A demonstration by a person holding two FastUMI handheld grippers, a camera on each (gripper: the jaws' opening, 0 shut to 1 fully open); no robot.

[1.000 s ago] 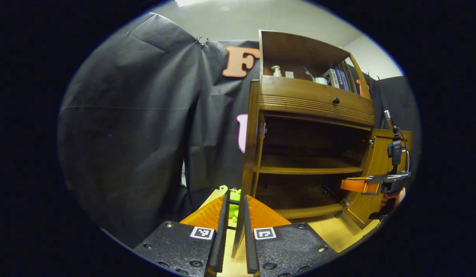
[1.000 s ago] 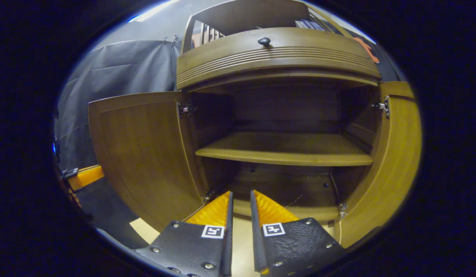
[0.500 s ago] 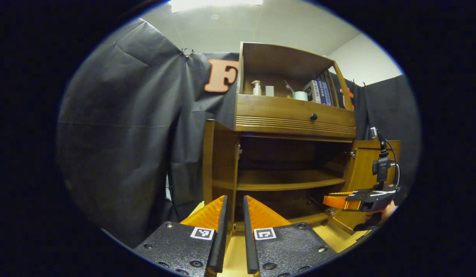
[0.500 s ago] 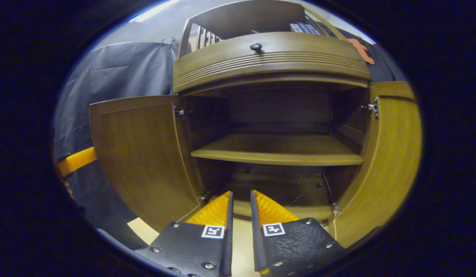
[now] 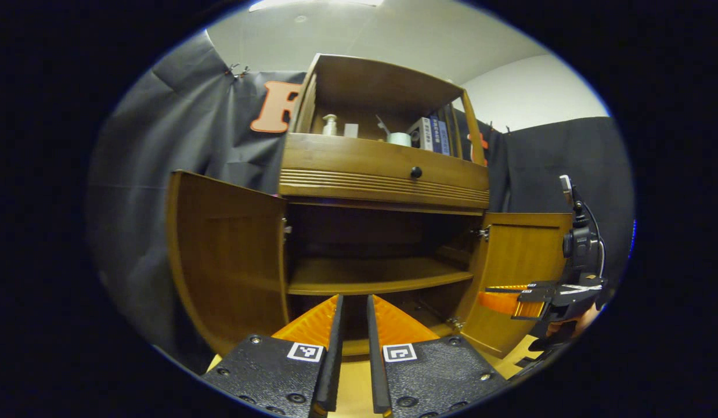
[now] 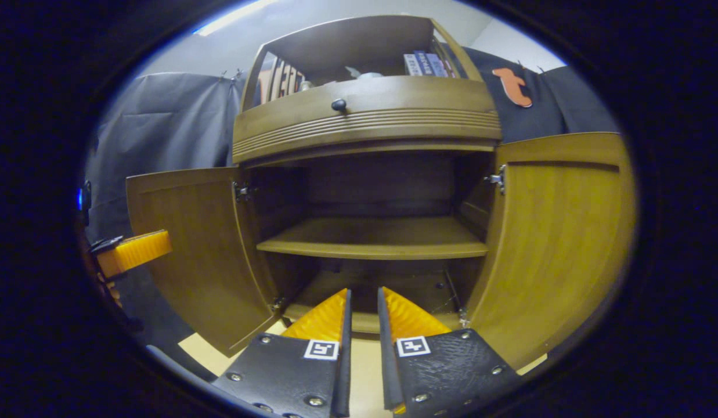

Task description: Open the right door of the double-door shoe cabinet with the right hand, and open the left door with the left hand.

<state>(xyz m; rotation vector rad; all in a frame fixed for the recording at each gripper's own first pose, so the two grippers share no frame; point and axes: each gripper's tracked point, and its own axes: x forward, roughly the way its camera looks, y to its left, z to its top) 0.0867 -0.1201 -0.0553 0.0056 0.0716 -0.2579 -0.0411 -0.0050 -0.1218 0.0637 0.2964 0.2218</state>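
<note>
The wooden shoe cabinet (image 5: pixel 382 174) stands with both lower doors swung wide. Its left door (image 5: pixel 225 255) hangs open to the left and its right door (image 5: pixel 521 273) to the right. Inside are a bare shelf (image 5: pixel 370 276) and a dark floor. My left gripper (image 5: pixel 353 299) points at the cabinet's middle, fingers a narrow gap apart with nothing between them. My right gripper (image 6: pixel 363 292) is likewise narrowly open and free, aimed at the lower compartment (image 6: pixel 382 287). In the left gripper view the right gripper's orange finger (image 5: pixel 498 301) sits in front of the right door.
A drawer with a black knob (image 5: pixel 415 172) runs above the doors. The top niche holds a pump bottle (image 5: pixel 329 123), a white cup (image 5: pixel 400 139) and books (image 5: pixel 434 133). The left gripper's orange finger (image 6: pixel 135 251) shows beside the left door (image 6: pixel 190 249). Black cloth surrounds the cabinet.
The left door's edge was between my left fingers a second ago; now the door stands wide open, free of them, and that view has swung toward the cabinet's front. The right gripper drew back slightly.
</note>
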